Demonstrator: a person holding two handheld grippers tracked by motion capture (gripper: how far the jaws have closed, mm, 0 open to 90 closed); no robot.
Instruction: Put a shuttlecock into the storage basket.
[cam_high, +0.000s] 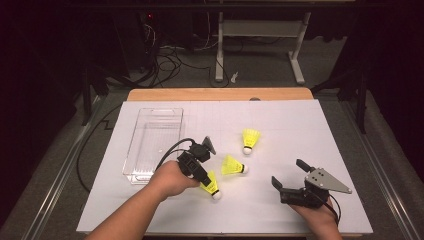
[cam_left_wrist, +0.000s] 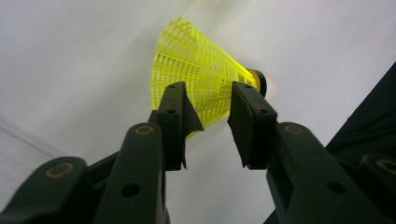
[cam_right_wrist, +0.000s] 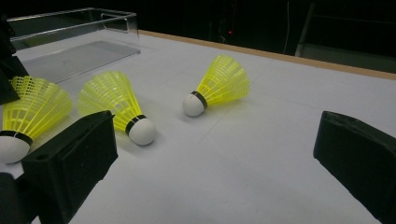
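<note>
All 3 shuttlecocks lie on the counter (cam_high: 300, 130) at frame centre; the clear bin (cam_high: 150, 140), centre-left, holds none. The left gripper (cam_left_wrist: 208, 109) has its fingers spread around the nearest shuttlecock (cam_high: 212, 184), not yet clenched. The right gripper (cam_high: 287, 175) waits released, lower right.

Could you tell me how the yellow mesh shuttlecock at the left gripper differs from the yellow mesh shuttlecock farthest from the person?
The near yellow mesh shuttlecock sits between the left gripper's open jaws; the far yellow mesh shuttlecock lies apart from both grippers. In the high view, the near one's cork points toward the person and slightly right, the far one's toward the person and slightly left. Both have yellow skirts, white corks and lie on the white table sheet.
</note>
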